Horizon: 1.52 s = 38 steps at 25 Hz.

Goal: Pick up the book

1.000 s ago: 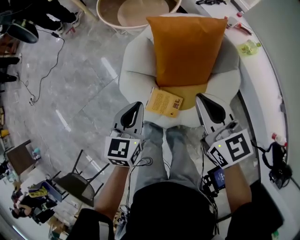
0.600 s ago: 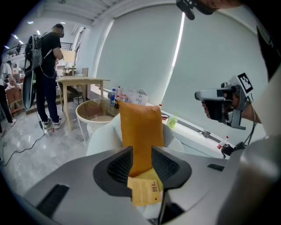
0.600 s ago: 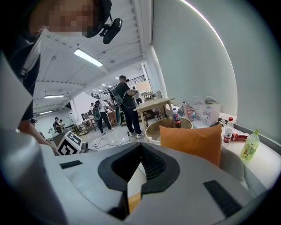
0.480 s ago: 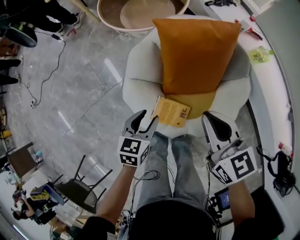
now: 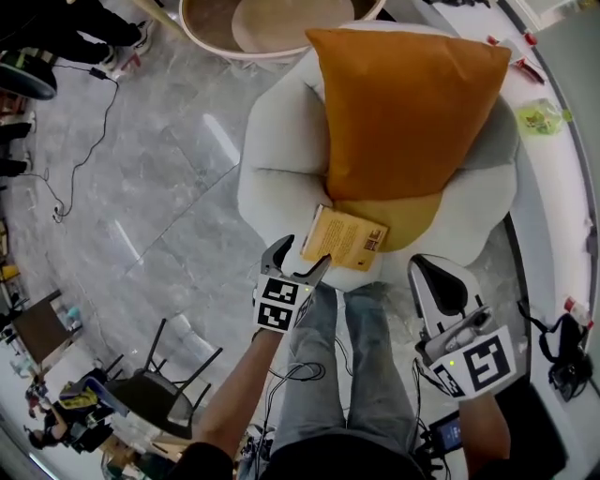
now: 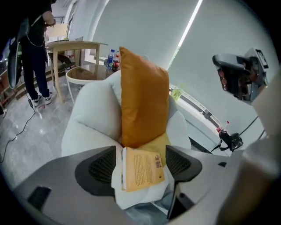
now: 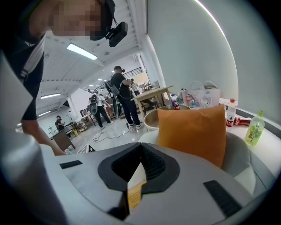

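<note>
Two grippers: one in each of the person's hands, both low in the head view, in front of the armchair
Left gripper: jaws apart and opening; tilted down at the book's near left corner; in its own view the book sits in the gap between the two pads, neither pad pressing on it
Right gripper: jaws drawn together with only a thin slit between the pads, gripping nothing; a sliver of the book shows far off through that slit; it hangs to the right of the book, apart from it
Book: yellow cover with print, lying flat on the front of the seat, slightly askew, its far edge at the yellow cushion
Armchair: white and rounded, standing on the floor
Orange pillow: upright against the backrest, its lower edge just behind the book
Yellow cushion: on the seat under the pillow, beside the book's far right corner
Floor: grey polished stone, with a cable trailing at the left
Person's legs: in jeans, between the two grippers, close to the front of the seat
Round table: pale wood, beyond the armchair
</note>
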{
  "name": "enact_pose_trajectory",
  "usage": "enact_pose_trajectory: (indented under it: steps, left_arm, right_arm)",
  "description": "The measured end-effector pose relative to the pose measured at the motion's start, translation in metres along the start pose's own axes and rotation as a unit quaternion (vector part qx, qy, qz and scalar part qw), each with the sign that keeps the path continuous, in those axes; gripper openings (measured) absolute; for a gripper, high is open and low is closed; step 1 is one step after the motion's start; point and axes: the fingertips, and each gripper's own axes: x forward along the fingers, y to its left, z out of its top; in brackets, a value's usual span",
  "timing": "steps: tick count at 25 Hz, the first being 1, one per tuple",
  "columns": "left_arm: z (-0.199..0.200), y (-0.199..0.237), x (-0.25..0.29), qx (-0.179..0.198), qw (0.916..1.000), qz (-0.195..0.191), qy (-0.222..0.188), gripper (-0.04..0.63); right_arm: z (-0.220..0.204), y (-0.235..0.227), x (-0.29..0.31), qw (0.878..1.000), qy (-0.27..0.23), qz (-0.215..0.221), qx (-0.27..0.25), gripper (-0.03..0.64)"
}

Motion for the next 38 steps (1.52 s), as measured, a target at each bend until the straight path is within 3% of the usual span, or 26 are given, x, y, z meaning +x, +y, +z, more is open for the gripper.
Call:
enact_pose_trajectory:
  steps: [8,16,22,29,34,38]
  left_arm:
    - [-0.069,0.023,0.07,-0.01,0.9968,-0.008,0.078,0.356]
    - [-0.126,0.032,0.122,-0.032,0.986,-0.011,0.163,0.392]
    - [-0.129,0.042,0.135,-0.069,0.9841,-0.008,0.163,0.407]
    - [-0.128,0.031,0.136,-0.077,0.984,0.006,0.161,0.412]
    - [-0.128,0.013,0.135,-0.069,0.9815,-0.024,0.177,0.412]
    - [-0.14,0.011,0.138,-0.018,0.9783,-0.013,0.206,0.413]
  right_arm:
    - [-0.048,-0.013,0.022,0.999,0.033,-0.001,0.022,0.014]
    - [-0.068,-0.031,0.03,0.998,0.05,-0.007,0.043,0.014]
    - [-0.074,-0.028,0.034,0.997,0.06,-0.001,0.049,0.015]
    - [-0.073,-0.034,0.029,0.996,0.059,-0.008,0.062,0.015]
    - [-0.072,-0.034,0.027,0.996,0.052,-0.009,0.066,0.015]
    - [-0.068,-0.029,0.024,0.997,0.048,-0.005,0.067,0.014]
